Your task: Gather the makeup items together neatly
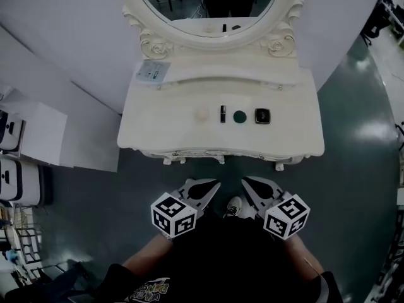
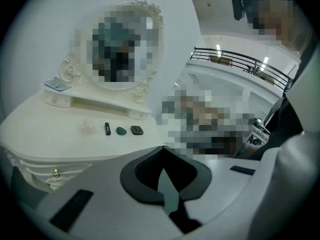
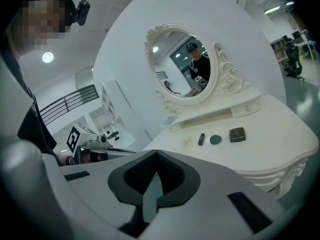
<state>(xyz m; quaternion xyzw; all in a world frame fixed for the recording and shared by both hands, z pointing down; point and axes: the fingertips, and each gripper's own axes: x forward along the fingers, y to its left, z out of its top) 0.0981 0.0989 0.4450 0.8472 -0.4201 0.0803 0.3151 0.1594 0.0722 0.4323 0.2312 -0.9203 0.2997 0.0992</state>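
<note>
Four makeup items lie in a short row on the white vanity table (image 1: 158, 131): a pale round puff (image 1: 202, 113), a black lipstick (image 1: 223, 113), a dark green round piece (image 1: 239, 116) and a black square compact (image 1: 262, 115). Both grippers hang in front of the table's front edge, well short of the items. My left gripper (image 1: 216, 183) is shut and holds nothing, as is my right gripper (image 1: 245, 180). The left gripper view has the puff (image 2: 88, 128), lipstick (image 2: 107, 129), green piece (image 2: 121, 131) and compact (image 2: 137, 130) far beyond the jaws. The right gripper view shows the compact (image 3: 237, 134) nearest its side.
An oval mirror (image 1: 214, 8) with a carved frame stands at the table's back, above a raised shelf carrying a small card (image 1: 153, 72) at its left end. White cabinets (image 1: 38, 137) stand on the floor to the left. The person's shoe (image 1: 234, 207) is between the grippers.
</note>
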